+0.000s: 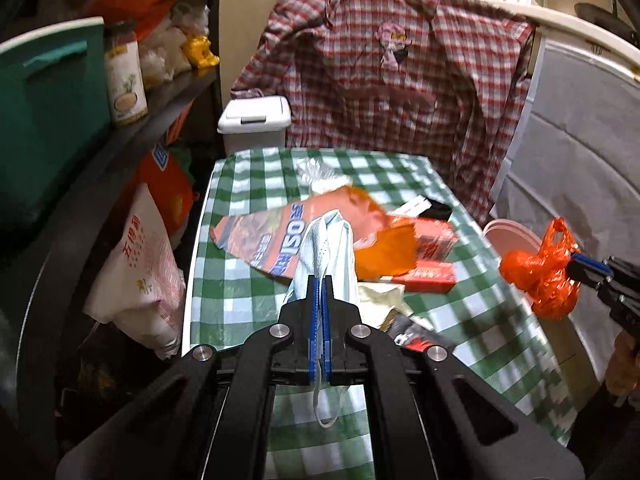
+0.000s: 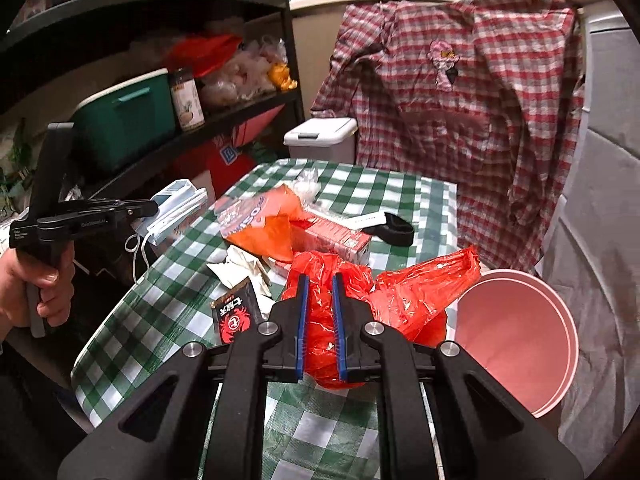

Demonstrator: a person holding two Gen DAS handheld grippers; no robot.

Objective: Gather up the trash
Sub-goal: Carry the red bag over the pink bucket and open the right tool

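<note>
Beside table, pink bin (image 2: 516, 336) interior visible only from right wrist.

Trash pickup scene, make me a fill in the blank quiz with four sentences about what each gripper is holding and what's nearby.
1. The left gripper is shut on a pale blue ____.
2. The right gripper pinches a plastic bag coloured ____.
3. The tablecloth is checked white and ____.
4. Beside the table's right edge stands a ____ bin.

Missing words: face mask; orange; green; pink
</note>
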